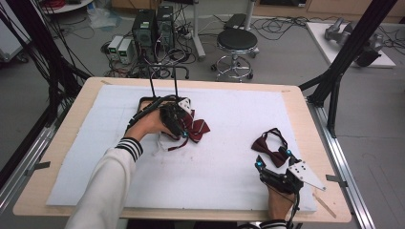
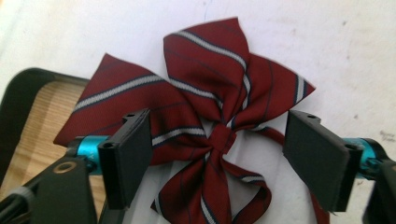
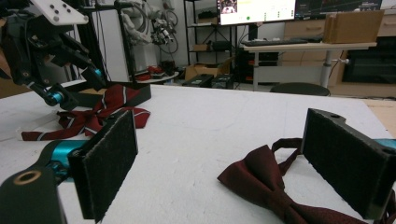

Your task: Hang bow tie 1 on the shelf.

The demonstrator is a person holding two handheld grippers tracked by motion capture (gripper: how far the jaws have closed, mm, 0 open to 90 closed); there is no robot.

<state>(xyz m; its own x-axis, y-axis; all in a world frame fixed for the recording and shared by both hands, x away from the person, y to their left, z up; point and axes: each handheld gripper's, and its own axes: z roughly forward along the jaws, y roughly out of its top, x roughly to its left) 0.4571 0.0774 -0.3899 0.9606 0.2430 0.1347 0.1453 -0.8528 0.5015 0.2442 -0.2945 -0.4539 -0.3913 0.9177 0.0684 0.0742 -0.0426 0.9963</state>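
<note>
Maroon, white-striped bow tie (image 2: 210,116); plain maroon bow tie (image 3: 271,191)

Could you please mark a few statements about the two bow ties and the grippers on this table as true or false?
1. The striped bow tie lies between the open fingers of the left gripper. True.
2. The right gripper is clamped on the plain bow tie. False: its fingers stand open, and the tie lies on the mat between them.
3. Both bow ties are striped. False: the one near the right gripper is plain dark red.
4. The white mat covers most of the wooden table. True.
</note>
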